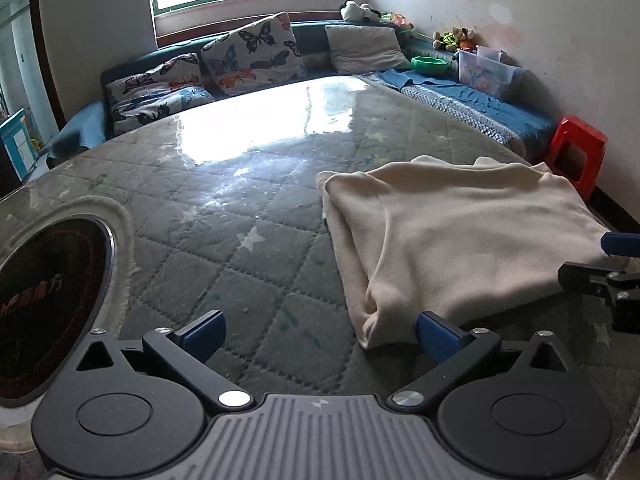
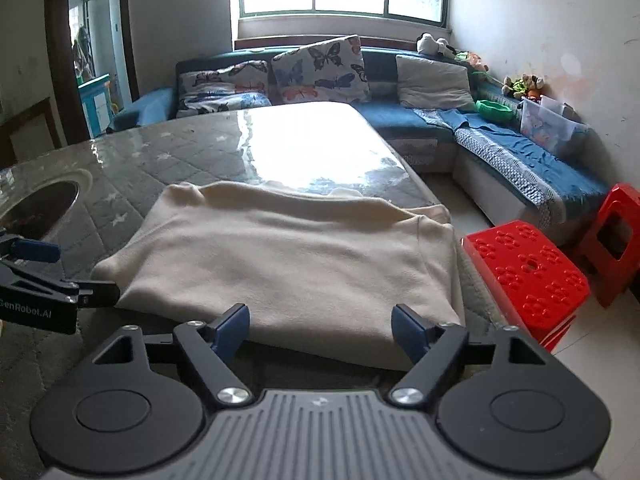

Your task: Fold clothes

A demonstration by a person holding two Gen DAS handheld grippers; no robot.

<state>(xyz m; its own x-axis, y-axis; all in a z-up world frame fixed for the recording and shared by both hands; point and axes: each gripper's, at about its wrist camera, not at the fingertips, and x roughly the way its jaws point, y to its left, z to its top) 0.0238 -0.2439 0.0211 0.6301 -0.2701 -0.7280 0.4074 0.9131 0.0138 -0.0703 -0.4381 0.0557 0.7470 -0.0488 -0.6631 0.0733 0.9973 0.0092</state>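
Cream garment (image 2: 288,264) is laid folded on the quilted table (image 1: 240,240); left gripper (image 1: 320,332) and right gripper (image 2: 320,324) are held released at its near edge, nothing grasped.

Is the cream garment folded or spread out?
Folded: the cream garment lies as a compact layered rectangle with doubled edges on the table.

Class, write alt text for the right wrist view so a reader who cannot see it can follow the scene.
A folded cream fleece garment lies on a grey quilted table under a glossy clear cover, with the right gripper open at its near edge. The left gripper enters from the left; a red perforated plastic stool stands right, before a blue corner sofa.
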